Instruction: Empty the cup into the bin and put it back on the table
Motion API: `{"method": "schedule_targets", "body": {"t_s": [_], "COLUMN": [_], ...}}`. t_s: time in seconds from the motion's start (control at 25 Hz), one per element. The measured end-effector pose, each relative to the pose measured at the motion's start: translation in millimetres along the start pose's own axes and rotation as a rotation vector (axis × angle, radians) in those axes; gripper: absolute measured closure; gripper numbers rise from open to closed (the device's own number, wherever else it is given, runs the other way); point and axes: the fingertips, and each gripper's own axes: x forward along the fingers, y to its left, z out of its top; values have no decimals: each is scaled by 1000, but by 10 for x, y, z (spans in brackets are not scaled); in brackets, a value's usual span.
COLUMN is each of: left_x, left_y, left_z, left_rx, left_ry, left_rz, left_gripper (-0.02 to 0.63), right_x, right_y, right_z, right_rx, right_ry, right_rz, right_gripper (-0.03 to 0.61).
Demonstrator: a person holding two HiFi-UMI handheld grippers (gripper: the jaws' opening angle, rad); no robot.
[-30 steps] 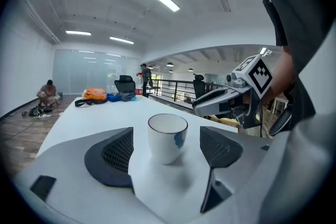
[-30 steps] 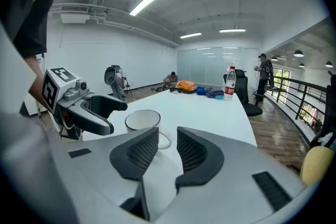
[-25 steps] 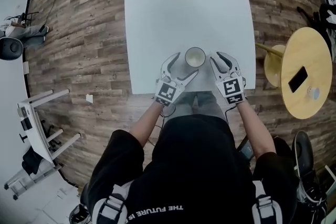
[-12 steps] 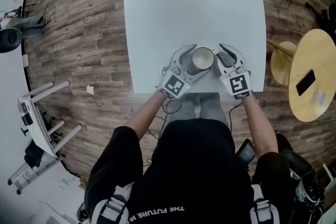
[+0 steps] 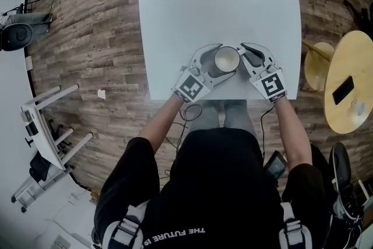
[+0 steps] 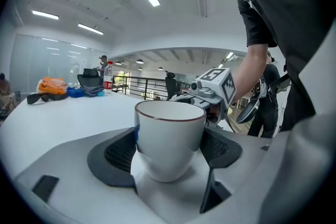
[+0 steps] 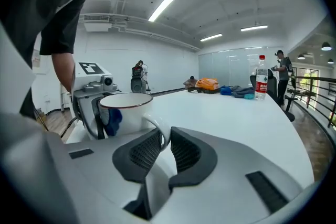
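Note:
A white cup (image 5: 226, 59) with a dark rim stands upright near the front edge of the white table (image 5: 215, 3). My left gripper (image 5: 219, 61) reaches in from the left, and its jaws press on both sides of the cup (image 6: 169, 136). From the right, my right gripper (image 5: 243, 56) is shut on the cup's handle (image 7: 159, 134), which runs between its two pads. A blue mark shows on the side of the cup (image 7: 126, 110). What is inside the cup stays out of sight.
A round wooden side table (image 5: 349, 61) with a phone (image 5: 342, 89) on it stands to the right, with a stool (image 5: 317, 70) beside it. A bottle (image 7: 261, 77) and a pile of clothes (image 7: 207, 83) sit at the table's far end. No bin is in view.
Both grippers have closed in on the cup. The left jaws now grip its body and the right jaws its handle; a second ago they stood apart on either side.

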Motion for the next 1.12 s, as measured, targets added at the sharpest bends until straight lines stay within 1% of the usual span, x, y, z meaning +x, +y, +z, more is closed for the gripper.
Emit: {"method": "schedule_targets", "body": {"t_s": [0.08,0.2,0.32,0.44,0.52,0.6,0.72,0.84,0.92,1.0,1.12], "left_x": [-2,-13,-73,-131,-181,-291,-534,-663,-703,-686,-489], "left_y": [11,39,41,47,51,12,-49,-104,-194,-326,-498], "left_z": [15,71,95,128,148,217,513,943,1291,1585,1912], "left_rx": [1,-38,-68,-67,-66,-73,-89,-69,-55,-37,-30], "left_ry": [-12,-61,-87,-98,-106,-136,-210,-249,-268,-272,-264], "left_rz": [21,53,64,88,96,93,93,66,38,-6,-95], "left_gripper": [229,229,229,229,229,229,229,229,229,229,229], "right_x": [21,54,57,10,-26,-58,-116,-316,-544,-816,-1223], "right_y": [-37,-60,-34,-19,13,133,305,321,302,265,90], "right_z": [16,14,-4,-2,91,259,577,1017,1321,1549,1715], "right_rx": [68,176,282,387,417,396,353,234,186,164,151], "right_ry": [-6,-5,3,15,2,-25,-62,-97,-132,-164,-193], "right_rz": [-54,-120,-136,-163,-175,-175,-183,-191,-206,-243,-345], "right_gripper": [526,529,528,528,528,528,528,528,528,528,528]}}
